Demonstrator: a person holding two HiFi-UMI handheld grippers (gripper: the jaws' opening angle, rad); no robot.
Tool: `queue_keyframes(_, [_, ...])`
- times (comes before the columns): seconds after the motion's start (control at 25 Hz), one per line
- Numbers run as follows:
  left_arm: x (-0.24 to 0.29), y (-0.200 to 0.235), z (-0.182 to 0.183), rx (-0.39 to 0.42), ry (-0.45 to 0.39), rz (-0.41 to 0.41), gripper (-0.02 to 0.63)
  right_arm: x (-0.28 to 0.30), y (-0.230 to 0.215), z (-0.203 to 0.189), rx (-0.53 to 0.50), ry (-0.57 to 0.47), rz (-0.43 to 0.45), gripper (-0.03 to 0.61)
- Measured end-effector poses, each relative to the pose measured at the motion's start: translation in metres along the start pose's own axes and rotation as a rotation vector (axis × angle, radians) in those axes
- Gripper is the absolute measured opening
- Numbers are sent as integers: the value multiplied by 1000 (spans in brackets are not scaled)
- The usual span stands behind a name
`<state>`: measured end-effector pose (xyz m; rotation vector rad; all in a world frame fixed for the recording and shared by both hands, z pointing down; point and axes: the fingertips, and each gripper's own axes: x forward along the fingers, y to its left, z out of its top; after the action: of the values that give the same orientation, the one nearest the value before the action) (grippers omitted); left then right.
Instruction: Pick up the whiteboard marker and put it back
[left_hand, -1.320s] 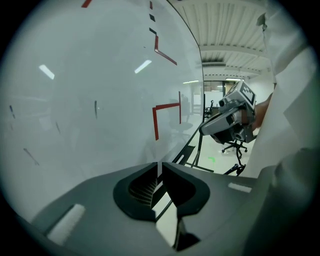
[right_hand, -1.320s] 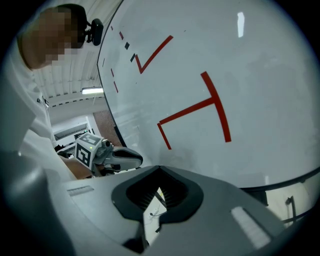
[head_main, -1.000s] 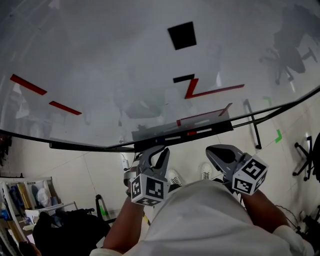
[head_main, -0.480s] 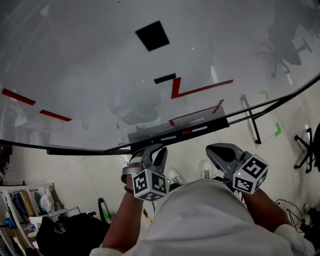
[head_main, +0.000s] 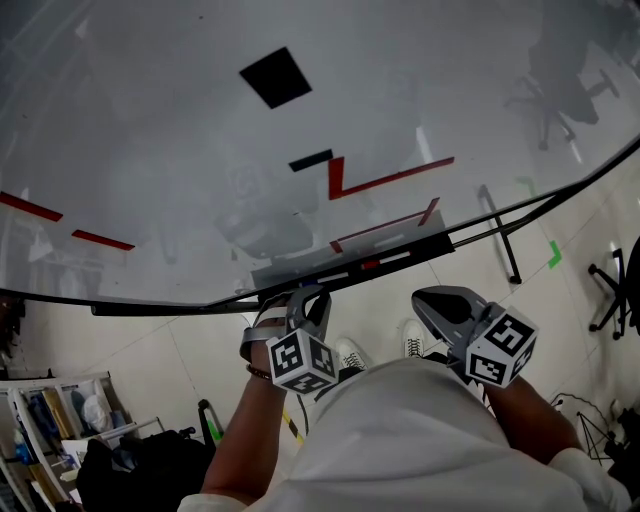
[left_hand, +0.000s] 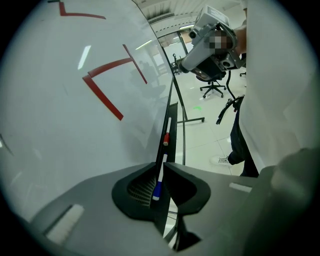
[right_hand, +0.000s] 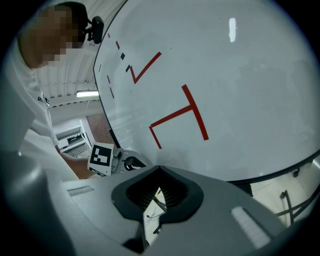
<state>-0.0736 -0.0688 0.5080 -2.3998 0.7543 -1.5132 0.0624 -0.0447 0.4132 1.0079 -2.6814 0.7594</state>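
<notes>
So from the head view you mostly get the big whiteboard (head_main: 200, 150) with red tape lines (head_main: 385, 178) and a black square (head_main: 275, 77) stuck on it, plus the grey tray (head_main: 290, 268) running along its bottom edge. The left hand-held gripper (head_main: 305, 300) sits just under that tray, pointing at 12 o'clock, and the right hand-held gripper (head_main: 432, 298) hangs at its 3 o'clock, a bit apart from the tray. Both cubes ( (head_main: 300, 362) on the left one, (head_main: 500, 348) on the right one) only carry black-and-white square patterns. The head view doesn't really give you the pens, but the left gripper view does. Its jaws are a narrow slit apart with nothing pinched. Through that slit you see the whiteboard marker (left_hand: 159, 177), white body with a blue end, lying lengthwise in the tray. A red-capped marker (left_hand: 166, 139) lies further along the tray at 12 o'clock from it. That view also catches an office chair (left_hand: 212, 85) on the tiled floor behind, up at 1 o'clock. The right gripper view is where you can tell its jaws are pressed together at the tips and gripping nothing, with just a sliver of floor showing below them. It also shows the red lines close up, and the left cube off at 9 o'clock. White sneakers (head_main: 348, 355) and a green tape mark (head_main: 555, 262) on the floor only show from the head.
</notes>
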Motion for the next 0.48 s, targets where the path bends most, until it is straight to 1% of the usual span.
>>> queue_keyframes(0.28, [13,-3,-4,41,30,-17,58,-1,-2,-1,5,-3,-7,2])
queue_keyframes(0.48, [22,-3,-9,52,52,-30,58,-3,-5,-2,14,-4,-15,2])
